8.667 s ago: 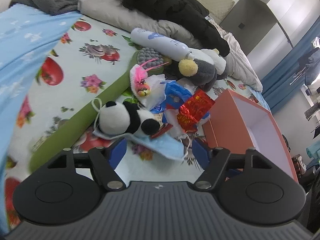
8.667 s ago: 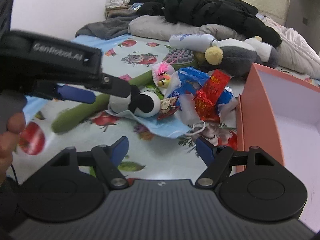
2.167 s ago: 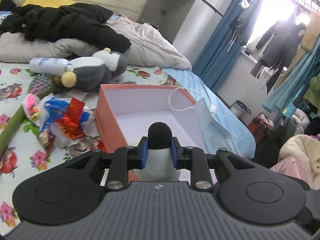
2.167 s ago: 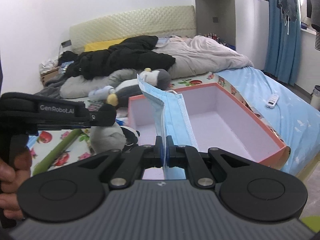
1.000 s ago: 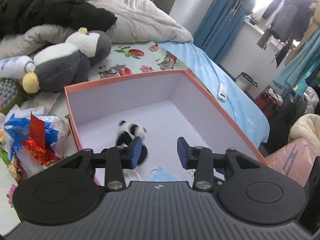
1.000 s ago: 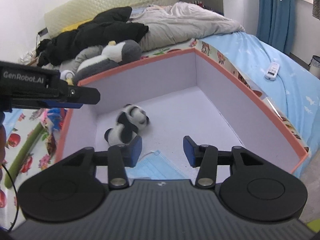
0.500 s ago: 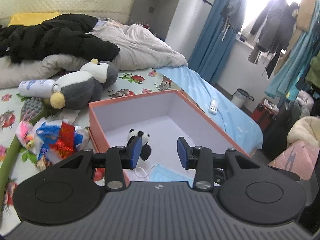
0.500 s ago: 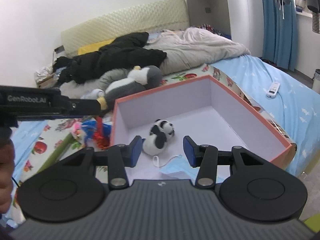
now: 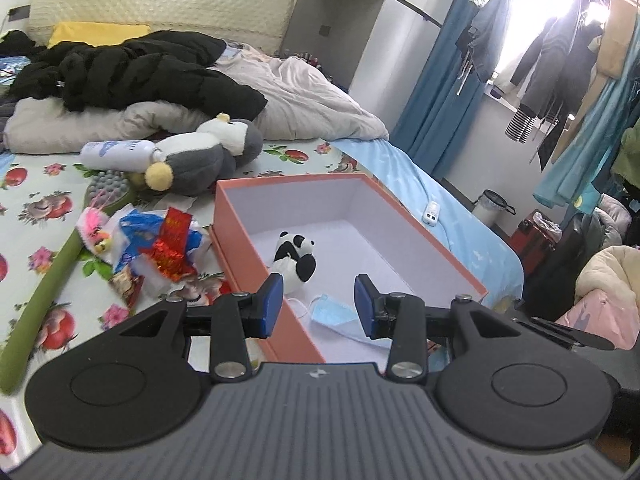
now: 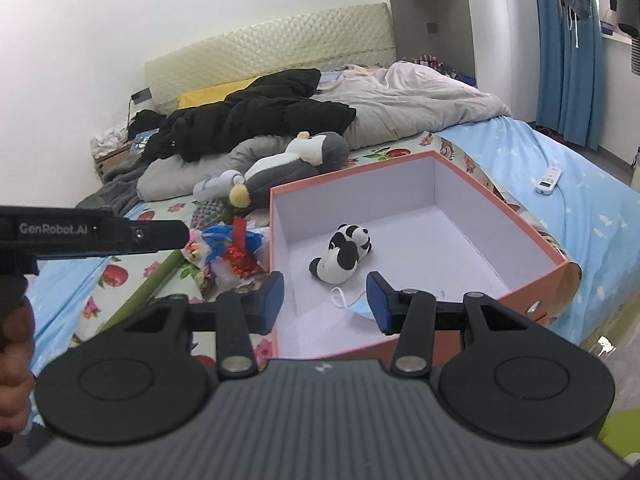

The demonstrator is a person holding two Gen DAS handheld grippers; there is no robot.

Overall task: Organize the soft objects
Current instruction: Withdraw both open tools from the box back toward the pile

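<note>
An orange box (image 9: pixel 240 236) (image 10: pixel 532 236) with a white inside lies open on the bed. A small panda plush (image 9: pixel 294 258) (image 10: pixel 344 254) lies inside it, and a blue face mask (image 9: pixel 334 318) (image 10: pixel 358 306) sits by the near wall. My left gripper (image 9: pixel 319 306) hangs open above the box's near edge, nothing between its fingers. My right gripper (image 10: pixel 326 300) is also open and empty, back from the box. A grey penguin plush (image 9: pixel 192 160) (image 10: pixel 292 164) rests beyond the box. The left gripper's body (image 10: pixel 92 232) crosses the right wrist view at left.
Crumpled wrappers and a pink toy (image 9: pixel 160 240) (image 10: pixel 230 252) lie left of the box beside a green-handled brush (image 9: pixel 52 276). A white bottle (image 9: pixel 116 154), black jacket (image 9: pixel 140 68) and grey duvet (image 10: pixel 420 96) lie farther back. A remote (image 10: pixel 548 180) sits on the blue sheet.
Both grippers have pulled back and up from the box, so the whole box and more of the bed now show. The panda and mask stay inside.
</note>
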